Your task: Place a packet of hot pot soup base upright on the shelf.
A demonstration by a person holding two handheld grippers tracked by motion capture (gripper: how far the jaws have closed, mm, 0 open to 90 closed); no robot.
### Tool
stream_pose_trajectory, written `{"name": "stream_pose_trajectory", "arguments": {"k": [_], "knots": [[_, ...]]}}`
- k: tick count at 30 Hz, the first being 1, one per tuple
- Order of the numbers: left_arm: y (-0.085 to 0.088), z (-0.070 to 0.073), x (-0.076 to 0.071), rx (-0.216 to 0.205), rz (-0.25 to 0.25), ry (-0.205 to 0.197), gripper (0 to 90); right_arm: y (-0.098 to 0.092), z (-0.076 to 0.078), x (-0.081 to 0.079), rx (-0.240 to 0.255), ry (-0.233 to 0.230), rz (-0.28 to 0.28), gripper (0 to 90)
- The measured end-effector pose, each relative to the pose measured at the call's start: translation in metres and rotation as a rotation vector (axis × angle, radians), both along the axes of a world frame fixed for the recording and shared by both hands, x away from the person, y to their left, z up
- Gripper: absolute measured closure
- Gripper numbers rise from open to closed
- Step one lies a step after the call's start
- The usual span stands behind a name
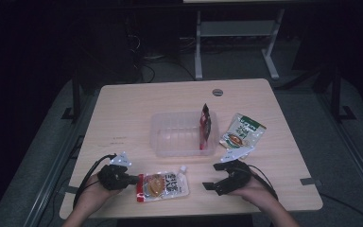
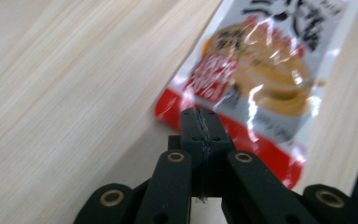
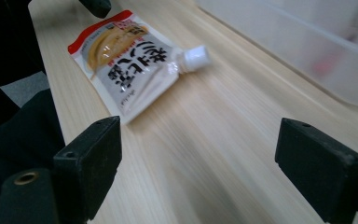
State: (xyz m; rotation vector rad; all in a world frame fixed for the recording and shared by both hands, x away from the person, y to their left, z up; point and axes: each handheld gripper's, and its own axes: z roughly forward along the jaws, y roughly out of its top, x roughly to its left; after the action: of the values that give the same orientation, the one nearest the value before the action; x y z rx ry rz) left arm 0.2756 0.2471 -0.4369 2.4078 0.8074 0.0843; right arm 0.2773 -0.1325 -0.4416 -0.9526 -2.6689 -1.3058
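Black jaws of the left gripper [image 2: 199, 122] rise from the bottom of its own view, pressed flat together with only a thin seam between them and nothing in it. Just past their tips lies the pouch [image 2: 256, 79], its red bottom edge right at the jaw ends; whether the tips touch that edge I cannot tell. In the high view the left gripper [image 1: 133, 179] points sideways at the pouch [image 1: 162, 186], which lies flat on the table [image 1: 123, 113] between the two grippers, close to the left one's tips and a little apart from the right one's.

Wide apart stand the jaws of the right gripper [image 3: 196, 168] in its own view, bare tabletop between them. The pouch [image 3: 130, 65] lies beyond and to the left of those jaws, its white cap [image 3: 196, 55] turned toward the clear tub [image 3: 317, 46] that runs along the upper right. In the high view the right gripper [image 1: 213, 177] opens toward the pouch, with a hand [image 1: 253, 191] behind it.

Farther off from both sets of fingers, the tub [image 1: 170, 142] sits at mid-table with a dark red packet [image 1: 206, 124] standing upright against its right wall. A green sachet [image 1: 242, 131] lies flat just right of the tub, beyond the right gripper.
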Motion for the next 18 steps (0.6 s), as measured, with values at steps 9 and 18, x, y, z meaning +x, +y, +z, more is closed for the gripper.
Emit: {"name": "stream_pose_trajectory", "arguments": {"k": [9,18], "knots": [[-0.011,-0.003,-0.002,0.004,-0.035,0.016,89.8,0.049,-0.007,0.007,-0.008,0.03,0.06,15.1],[-0.012,-0.008,-0.001,0.046,-0.053,0.042,90.0,0.067,-0.019,0.01,-0.029,0.091,0.078,23.1]]}}
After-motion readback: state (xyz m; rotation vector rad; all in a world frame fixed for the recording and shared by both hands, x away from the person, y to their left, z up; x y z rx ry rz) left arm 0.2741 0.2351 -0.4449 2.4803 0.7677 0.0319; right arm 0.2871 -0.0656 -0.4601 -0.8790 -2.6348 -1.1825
